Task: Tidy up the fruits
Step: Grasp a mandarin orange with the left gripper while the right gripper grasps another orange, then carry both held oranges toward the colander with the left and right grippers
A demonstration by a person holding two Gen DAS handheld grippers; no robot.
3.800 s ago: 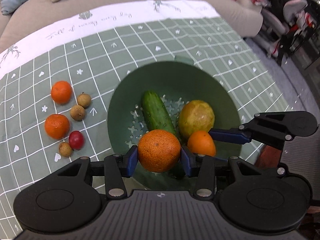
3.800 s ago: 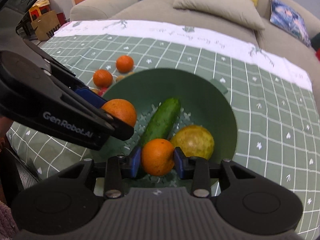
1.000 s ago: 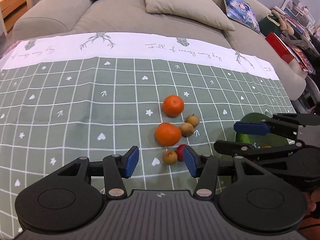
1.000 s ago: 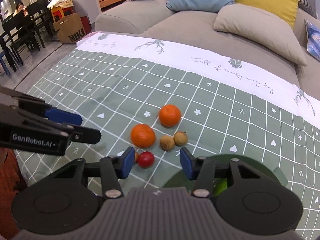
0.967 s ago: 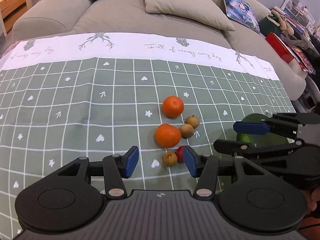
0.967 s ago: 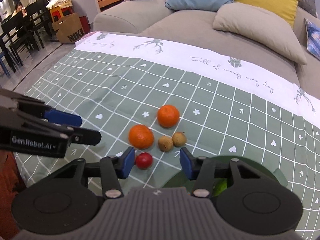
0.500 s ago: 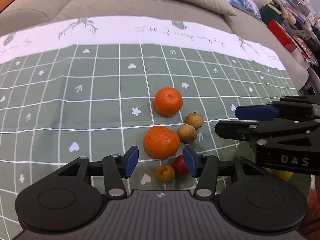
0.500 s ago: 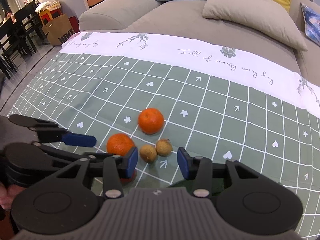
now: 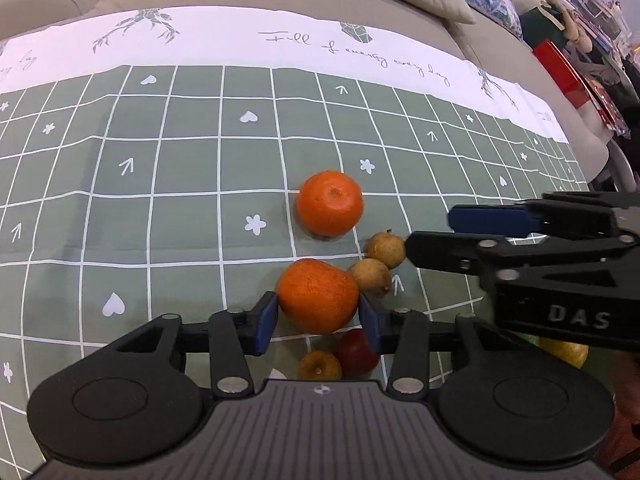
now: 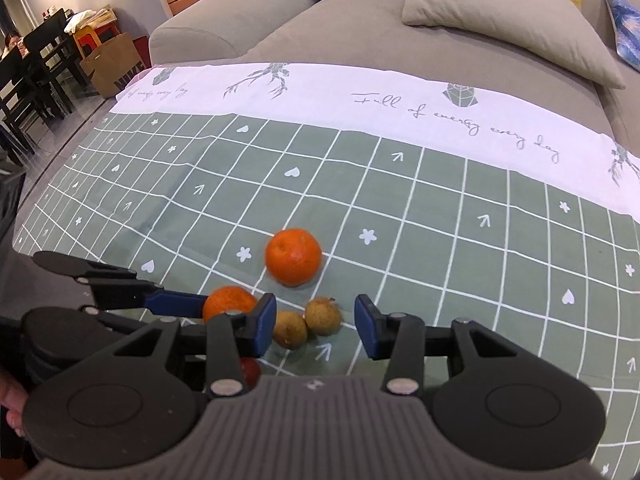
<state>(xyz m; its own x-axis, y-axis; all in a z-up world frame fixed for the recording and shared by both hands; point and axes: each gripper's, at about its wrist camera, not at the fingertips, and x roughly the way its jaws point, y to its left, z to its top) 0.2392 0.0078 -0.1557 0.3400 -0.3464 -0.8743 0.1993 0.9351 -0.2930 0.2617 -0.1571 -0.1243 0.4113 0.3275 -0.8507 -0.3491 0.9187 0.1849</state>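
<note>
Two oranges lie on the green checked cloth [image 9: 120, 220]. My left gripper [image 9: 317, 318] is closing on the near orange [image 9: 318, 296], and both blue pads lie against its sides. The far orange [image 9: 330, 204] sits free beyond it. Two brown longans [image 10: 290, 334] [image 10: 323, 316] lie between the fingers of my right gripper [image 10: 316, 324], which is open, its pads apart from them. In the left wrist view the right gripper [image 9: 430, 232] reaches in from the right beside the longans [image 9: 372, 276]. A red fruit [image 9: 356, 352] and a small brown fruit [image 9: 320, 364] lie under the left gripper.
A yellow fruit [image 9: 564, 354] shows at the lower right under the right gripper. A grey sofa [image 10: 320, 28] with cushions runs along the cloth's far edge. Chairs and a paper bag [image 10: 116, 64] stand at the far left.
Both grippers have come down and forward onto the fruit cluster. The left jaws have narrowed around the near orange. The right gripper now straddles the two longans.
</note>
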